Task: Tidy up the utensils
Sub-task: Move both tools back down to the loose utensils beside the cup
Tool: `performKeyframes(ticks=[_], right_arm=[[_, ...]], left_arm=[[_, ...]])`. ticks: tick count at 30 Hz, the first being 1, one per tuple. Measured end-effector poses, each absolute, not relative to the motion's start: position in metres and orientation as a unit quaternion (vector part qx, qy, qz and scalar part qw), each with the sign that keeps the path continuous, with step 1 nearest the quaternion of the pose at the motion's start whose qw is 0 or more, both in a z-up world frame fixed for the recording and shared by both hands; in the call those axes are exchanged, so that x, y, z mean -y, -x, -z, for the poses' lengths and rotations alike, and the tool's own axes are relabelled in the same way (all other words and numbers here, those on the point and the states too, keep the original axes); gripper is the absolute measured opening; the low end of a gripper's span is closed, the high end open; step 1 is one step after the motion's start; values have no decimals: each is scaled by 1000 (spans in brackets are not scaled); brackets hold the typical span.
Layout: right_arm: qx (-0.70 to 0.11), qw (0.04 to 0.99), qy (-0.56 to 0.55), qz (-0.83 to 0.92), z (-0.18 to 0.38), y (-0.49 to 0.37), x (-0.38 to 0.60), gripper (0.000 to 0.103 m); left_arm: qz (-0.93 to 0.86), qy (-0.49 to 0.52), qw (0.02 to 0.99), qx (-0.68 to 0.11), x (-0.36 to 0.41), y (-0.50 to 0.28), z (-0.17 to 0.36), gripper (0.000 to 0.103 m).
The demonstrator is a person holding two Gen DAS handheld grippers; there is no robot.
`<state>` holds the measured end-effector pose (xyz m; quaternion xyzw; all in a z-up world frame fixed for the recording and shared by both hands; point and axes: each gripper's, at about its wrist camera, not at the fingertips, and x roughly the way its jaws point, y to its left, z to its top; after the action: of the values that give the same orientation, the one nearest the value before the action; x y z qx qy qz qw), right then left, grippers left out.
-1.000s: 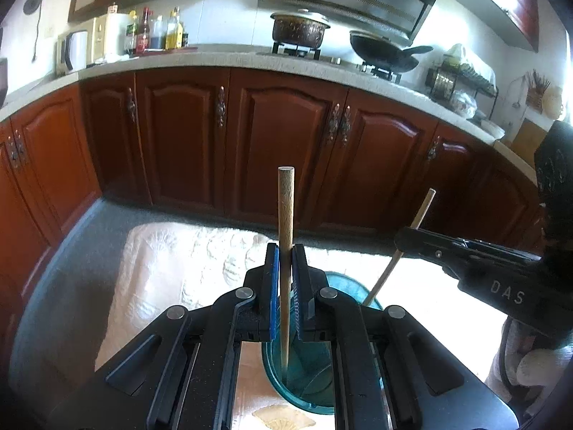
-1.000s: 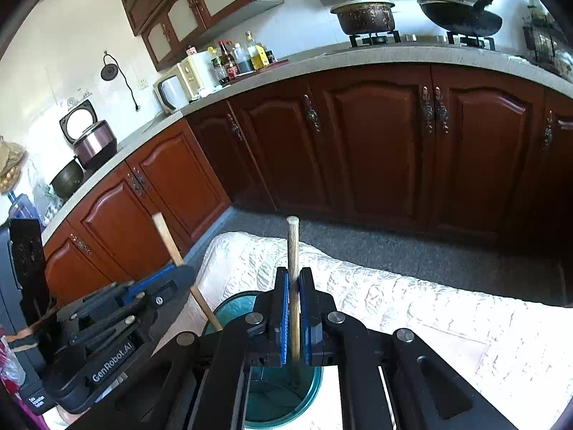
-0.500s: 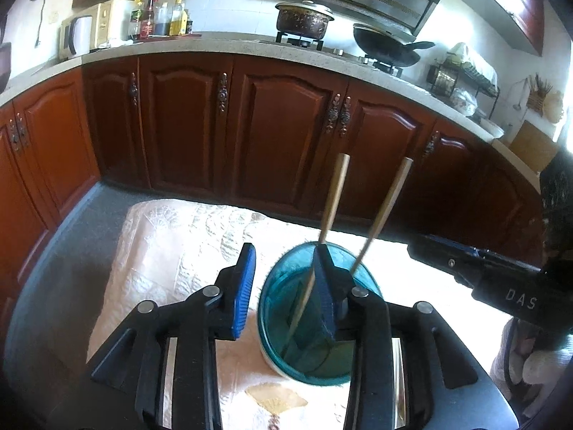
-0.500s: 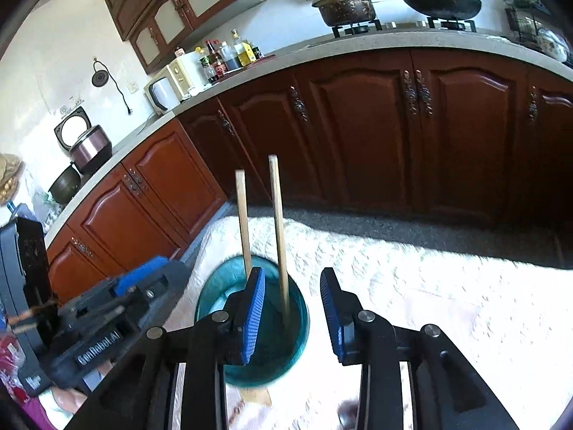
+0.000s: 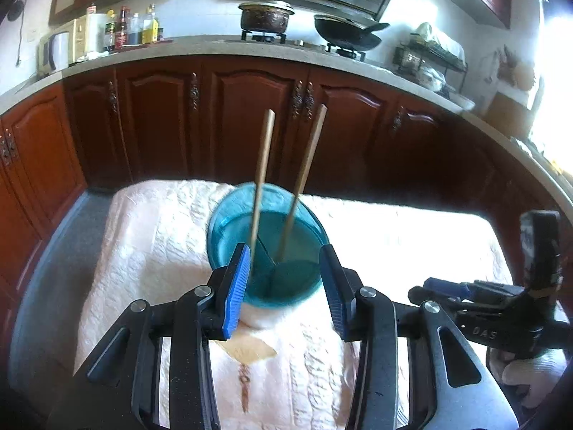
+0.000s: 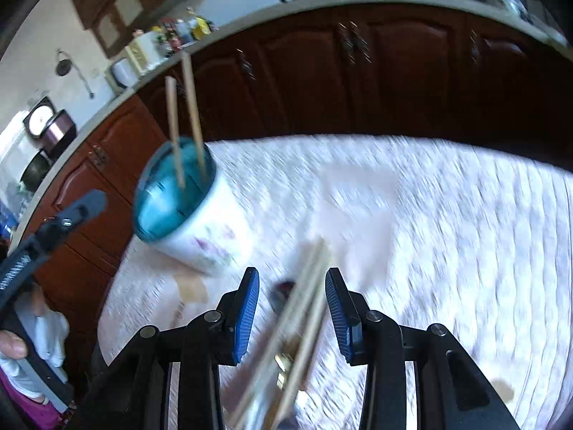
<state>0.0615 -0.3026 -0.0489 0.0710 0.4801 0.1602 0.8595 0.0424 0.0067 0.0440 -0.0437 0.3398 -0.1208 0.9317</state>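
Wooden chopsticks (image 5: 263,182), two, stand in one teal holder (image 5: 229,251); left gripper (image 5: 284,286) and right gripper (image 6: 292,313) both just opened, gripping nothing.

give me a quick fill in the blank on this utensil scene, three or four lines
1. The number of chopsticks standing in the teal-lined cup is ____.
2. The left gripper has its jaws ____.
3. The cup stands on a ____ quilted cloth.
4. The utensils lying between the right gripper fingers are too ____ to count.

Missing words: two; open; white; blurred
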Motion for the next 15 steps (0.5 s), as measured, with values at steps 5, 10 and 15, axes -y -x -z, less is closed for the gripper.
performKeyframes(ticks=[5,10,15], right_arm=[[-508,848,-81,-133,80,-52,320,37],[-527,834,-99,-129,107,-54,323,36],[-537,827,-97,-137,122,-62,311,30]], left_arm=[[132,42,923,-360,2,-26,-28,42],[137,41,909,-392,8,-14,-3,42],[140,41,895,-422,15,-10,19,42]])
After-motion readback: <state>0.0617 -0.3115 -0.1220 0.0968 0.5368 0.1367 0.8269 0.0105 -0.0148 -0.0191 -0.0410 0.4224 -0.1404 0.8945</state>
